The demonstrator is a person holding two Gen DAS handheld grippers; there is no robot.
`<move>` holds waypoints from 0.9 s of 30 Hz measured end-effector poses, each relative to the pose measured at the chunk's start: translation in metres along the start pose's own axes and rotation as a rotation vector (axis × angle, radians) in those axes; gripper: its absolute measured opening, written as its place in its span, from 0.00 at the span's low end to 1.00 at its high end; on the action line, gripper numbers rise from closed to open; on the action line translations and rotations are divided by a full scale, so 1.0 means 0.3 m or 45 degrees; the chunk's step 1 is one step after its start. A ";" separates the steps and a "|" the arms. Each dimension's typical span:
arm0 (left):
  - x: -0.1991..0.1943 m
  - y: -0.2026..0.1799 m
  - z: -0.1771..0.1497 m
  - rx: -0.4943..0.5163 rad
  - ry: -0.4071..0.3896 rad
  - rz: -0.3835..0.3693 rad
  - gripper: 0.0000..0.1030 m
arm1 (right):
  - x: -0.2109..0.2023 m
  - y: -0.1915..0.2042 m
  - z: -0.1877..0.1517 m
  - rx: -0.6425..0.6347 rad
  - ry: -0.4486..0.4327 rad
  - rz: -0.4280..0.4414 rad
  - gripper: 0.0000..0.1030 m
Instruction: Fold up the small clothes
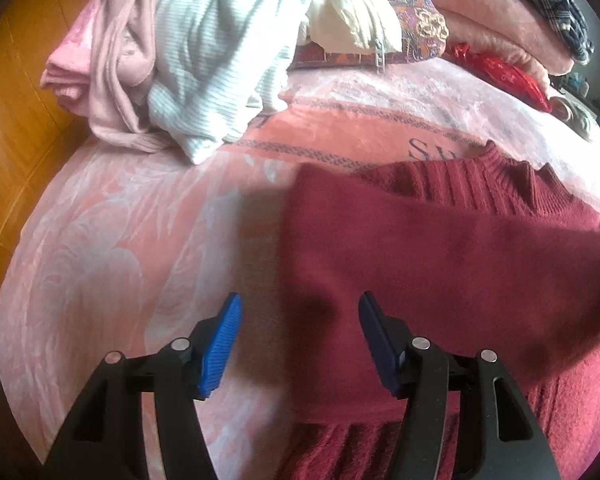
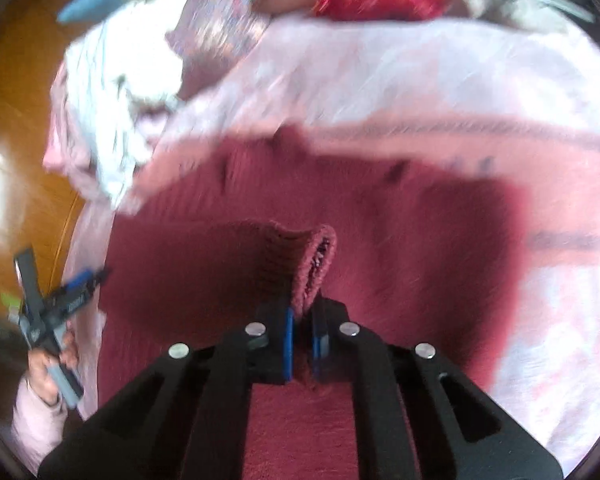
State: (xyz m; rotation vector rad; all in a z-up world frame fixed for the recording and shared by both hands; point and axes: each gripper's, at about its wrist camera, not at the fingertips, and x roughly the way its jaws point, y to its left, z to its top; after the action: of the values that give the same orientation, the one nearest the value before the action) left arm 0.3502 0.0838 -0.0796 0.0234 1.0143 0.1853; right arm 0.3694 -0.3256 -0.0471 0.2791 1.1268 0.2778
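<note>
Pink blanket [image 1: 140, 240] covers bed; wood floor [image 1: 16, 92] beside it. Dark red sweater [image 1: 440, 248] spread on blanket, sleeve folded across body. Unfolded clothes pile [image 1: 188, 60] beyond. Right gripper [image 2: 303, 344] clamped on ribbed cuff [image 2: 314, 264]. Left gripper [image 1: 300, 344] wide apart, empty, above sweater edge.

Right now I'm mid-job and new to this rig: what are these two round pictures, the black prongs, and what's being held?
Each picture comes from a camera mounted on a hand-held claw, looking along its two blue-tipped fingers. The left claw is open and holds nothing, above the edge of a dark red sweater spread on a pink blanket. The right claw is shut on a cuff of that sweater. A pile of pale clothes waits at the far left. The right view is blurred.
</note>
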 end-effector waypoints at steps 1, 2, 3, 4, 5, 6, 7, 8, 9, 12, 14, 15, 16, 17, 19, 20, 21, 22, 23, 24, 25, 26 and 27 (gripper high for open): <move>-0.004 0.004 -0.001 0.002 -0.006 0.006 0.60 | -0.006 -0.029 0.003 0.024 -0.013 -0.039 0.05; -0.008 0.007 -0.003 0.005 -0.013 0.012 0.60 | 0.003 -0.076 0.001 0.073 0.000 -0.053 0.05; -0.011 0.009 -0.007 0.012 -0.019 0.016 0.60 | 0.018 -0.099 -0.004 0.095 0.021 -0.035 0.05; -0.012 0.010 -0.011 0.021 -0.019 0.016 0.60 | 0.056 -0.133 -0.021 0.129 0.075 -0.013 0.05; -0.012 0.011 -0.013 0.026 -0.017 0.017 0.60 | 0.074 -0.151 -0.034 0.140 0.099 -0.022 0.06; -0.014 0.012 -0.019 0.031 -0.017 0.019 0.60 | 0.106 -0.160 -0.051 0.139 0.136 -0.037 0.08; -0.018 0.015 -0.025 0.036 -0.019 0.016 0.60 | 0.115 -0.165 -0.060 0.133 0.141 -0.041 0.10; -0.027 0.017 -0.035 0.050 -0.023 0.005 0.60 | 0.109 -0.162 -0.062 0.132 0.132 -0.050 0.10; -0.034 0.017 -0.042 0.063 -0.027 -0.001 0.60 | 0.098 -0.156 -0.057 0.133 0.137 -0.051 0.18; -0.072 0.018 -0.087 0.145 -0.026 -0.054 0.62 | 0.033 -0.117 -0.051 0.086 0.076 -0.098 0.35; -0.102 0.009 -0.132 0.199 -0.032 -0.108 0.65 | -0.003 -0.100 -0.058 0.051 0.055 -0.111 0.38; -0.105 -0.007 -0.150 0.238 -0.033 -0.101 0.66 | -0.021 -0.097 -0.070 0.059 0.048 -0.100 0.38; -0.104 -0.027 -0.167 0.278 -0.033 -0.074 0.66 | -0.029 -0.094 -0.082 0.072 0.047 -0.080 0.39; -0.096 -0.047 -0.181 0.311 -0.032 -0.031 0.66 | -0.028 -0.091 -0.093 0.081 0.051 -0.063 0.40; -0.060 -0.080 -0.197 0.370 -0.027 0.077 0.67 | -0.015 -0.074 -0.116 0.069 0.065 -0.058 0.40; -0.033 -0.086 -0.198 0.386 -0.021 0.159 0.67 | -0.006 -0.063 -0.122 0.060 0.071 -0.060 0.40; -0.007 -0.080 -0.192 0.384 -0.020 0.216 0.70 | 0.007 -0.057 -0.134 0.048 0.084 -0.061 0.40; 0.009 -0.071 -0.187 0.372 -0.016 0.225 0.73 | 0.022 -0.053 -0.144 0.042 0.099 -0.061 0.40; 0.026 -0.058 -0.178 0.345 -0.005 0.217 0.75 | 0.026 -0.055 -0.152 0.042 0.106 -0.059 0.40; 0.037 -0.035 -0.165 0.295 0.005 0.184 0.74 | 0.041 -0.057 -0.161 0.043 0.120 -0.052 0.40; 0.040 -0.013 -0.156 0.244 0.015 0.143 0.72 | 0.055 -0.057 -0.167 0.043 0.133 -0.050 0.40; 0.041 0.012 -0.148 0.186 0.027 0.086 0.58 | 0.067 -0.057 -0.173 0.044 0.144 -0.052 0.40; 0.046 0.047 -0.139 0.110 0.054 -0.012 0.41 | 0.080 -0.058 -0.182 0.043 0.158 -0.057 0.40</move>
State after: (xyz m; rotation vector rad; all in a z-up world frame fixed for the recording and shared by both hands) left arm 0.3200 0.0971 -0.1117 0.0935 1.0642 0.1338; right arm 0.3308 -0.3288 -0.0955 0.2692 1.2597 0.2388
